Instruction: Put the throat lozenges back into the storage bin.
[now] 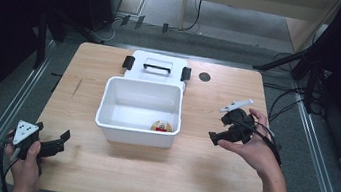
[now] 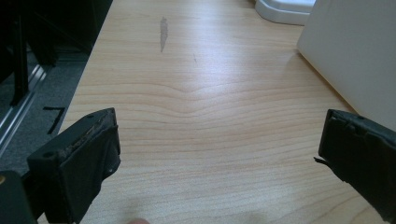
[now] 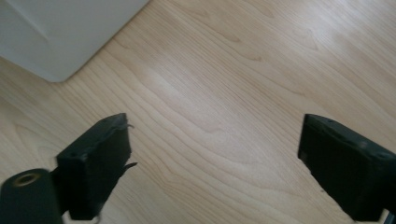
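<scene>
A white open bin stands in the middle of the wooden table. A small round red-and-tan object lies inside it near the front right corner. My left gripper rests at the table's front left, pointing toward the bin. In the left gripper view it is open over bare wood, with the bin's wall at the right. My right gripper hangs to the right of the bin. In the right gripper view it is open with nothing between its jaws, and a rounded corner of the bin is at the upper left.
The bin's white lid, with a black handle and black latches, lies flat behind the bin. A small black round spot sits to the lid's right. Beyond the table's left edge run a metal rail and grey floor.
</scene>
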A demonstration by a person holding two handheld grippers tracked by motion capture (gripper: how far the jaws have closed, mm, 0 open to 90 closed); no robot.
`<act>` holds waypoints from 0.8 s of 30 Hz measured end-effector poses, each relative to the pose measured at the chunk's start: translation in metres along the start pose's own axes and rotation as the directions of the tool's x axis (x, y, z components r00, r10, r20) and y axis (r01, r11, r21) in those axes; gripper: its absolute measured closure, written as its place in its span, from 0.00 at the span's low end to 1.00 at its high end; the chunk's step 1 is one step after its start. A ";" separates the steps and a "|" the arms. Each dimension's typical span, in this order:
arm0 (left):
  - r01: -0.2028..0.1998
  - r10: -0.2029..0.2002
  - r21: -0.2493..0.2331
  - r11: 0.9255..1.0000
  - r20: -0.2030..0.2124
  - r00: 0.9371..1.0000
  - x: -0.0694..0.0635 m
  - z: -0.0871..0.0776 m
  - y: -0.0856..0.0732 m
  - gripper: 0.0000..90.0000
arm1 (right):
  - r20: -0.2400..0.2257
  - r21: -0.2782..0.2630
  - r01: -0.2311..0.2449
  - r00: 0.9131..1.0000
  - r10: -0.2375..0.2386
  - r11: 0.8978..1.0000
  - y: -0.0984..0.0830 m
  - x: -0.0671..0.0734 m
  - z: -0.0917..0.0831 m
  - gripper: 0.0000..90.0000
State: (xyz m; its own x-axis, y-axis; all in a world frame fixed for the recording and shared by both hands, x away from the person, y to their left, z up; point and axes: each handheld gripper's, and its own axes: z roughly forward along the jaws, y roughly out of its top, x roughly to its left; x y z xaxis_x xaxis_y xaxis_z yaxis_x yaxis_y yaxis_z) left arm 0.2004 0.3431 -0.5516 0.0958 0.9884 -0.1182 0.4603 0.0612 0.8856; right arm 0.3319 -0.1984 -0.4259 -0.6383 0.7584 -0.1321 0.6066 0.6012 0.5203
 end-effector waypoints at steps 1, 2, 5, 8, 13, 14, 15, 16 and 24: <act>0.000 0.000 0.000 1.000 0.000 1.000 0.000 0.000 0.000 0.00 | -0.001 -0.008 -0.016 1.000 0.016 1.000 -0.006 -0.001 0.001 0.04; 0.000 0.000 0.000 1.000 -0.001 1.000 0.000 0.000 0.000 0.00 | -0.001 -0.014 -0.031 1.000 0.031 0.999 -0.012 -0.002 0.002 0.02; -0.002 0.002 0.001 1.000 0.000 1.000 0.000 0.000 0.000 0.00 | 0.006 -0.046 -0.056 0.998 0.057 0.997 -0.031 -0.004 0.005 0.00; -0.002 0.002 0.001 1.000 0.000 1.000 -0.001 0.000 0.000 0.00 | 0.014 -0.094 -0.087 0.996 0.089 0.992 -0.052 -0.006 0.008 0.00; -0.004 0.004 0.004 1.000 -0.002 1.000 -0.001 0.000 0.000 0.00 | 0.030 -0.179 -0.190 0.980 0.198 0.965 -0.086 -0.014 0.008 0.00; -0.007 0.007 0.006 1.000 -0.003 1.000 -0.001 0.000 0.000 0.00 | 0.043 -0.197 -0.208 0.975 0.220 0.958 -0.096 -0.016 0.009 0.00; -0.010 0.010 0.006 1.000 -0.003 1.000 -0.001 0.000 0.000 0.00 | 0.047 -0.211 -0.224 0.970 0.239 0.951 -0.104 -0.018 0.010 0.00; -0.012 0.012 0.006 1.000 -0.003 1.000 -0.001 0.000 0.000 0.00 | 0.052 -0.225 -0.235 0.966 0.253 0.946 -0.112 -0.019 0.011 0.00; -0.012 0.012 0.012 1.000 0.005 1.000 -0.003 0.001 0.000 0.00 | 0.060 -0.313 -0.310 0.937 0.344 0.898 -0.171 -0.025 0.014 0.00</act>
State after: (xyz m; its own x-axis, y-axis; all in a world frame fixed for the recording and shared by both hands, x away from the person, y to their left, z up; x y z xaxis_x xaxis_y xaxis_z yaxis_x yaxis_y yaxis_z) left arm 0.2011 0.3399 -0.5515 0.1063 0.9883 -0.1097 0.4698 0.0473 0.8815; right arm 0.2511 -0.3168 -0.5238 -0.3608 0.9326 0.0047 0.5939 0.2259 0.7722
